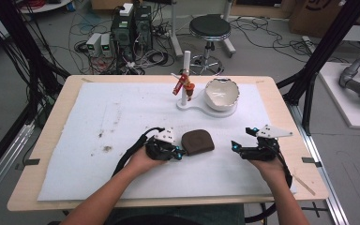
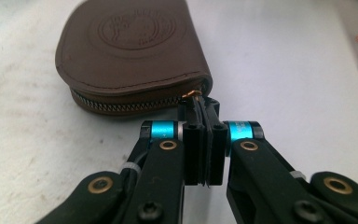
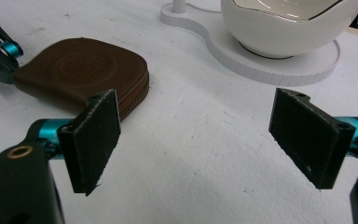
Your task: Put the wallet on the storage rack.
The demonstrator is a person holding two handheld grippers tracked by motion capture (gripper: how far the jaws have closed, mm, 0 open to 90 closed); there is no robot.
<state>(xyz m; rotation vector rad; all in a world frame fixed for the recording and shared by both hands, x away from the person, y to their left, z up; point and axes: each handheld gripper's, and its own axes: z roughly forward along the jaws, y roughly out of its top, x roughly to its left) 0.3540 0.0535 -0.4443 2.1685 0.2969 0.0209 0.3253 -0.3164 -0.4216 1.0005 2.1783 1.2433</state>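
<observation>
At the near edge of the surface (image 1: 122, 117), a person's 2 forearms reach in, each hand holding a gripper over the white mat (image 1: 98, 154). The left gripper (image 1: 180, 154) has its jaws pressed together on the small dark zipper pull (image 2: 199, 109) of a brown leather pouch (image 1: 198, 141), which lies flat on the mat just beside it; the left gripper view shows the brass zipper teeth running along the pouch's closed edge and a round embossed seal on its top. The right gripper (image 1: 234, 146) hovers well apart to the pouch's right, its jaws spread wide and holding nothing, the 2 black pads facing each other across bare mat in the right gripper view. Farther back, a white bowl (image 1: 221, 93) with a wavy rim sits on a white stand (image 1: 197, 104), whose upright post (image 1: 186, 70) carries a small red object (image 1: 182, 84). Beyond the surface, a black stool (image 1: 209, 28) and tangled cables lie on the floor.
</observation>
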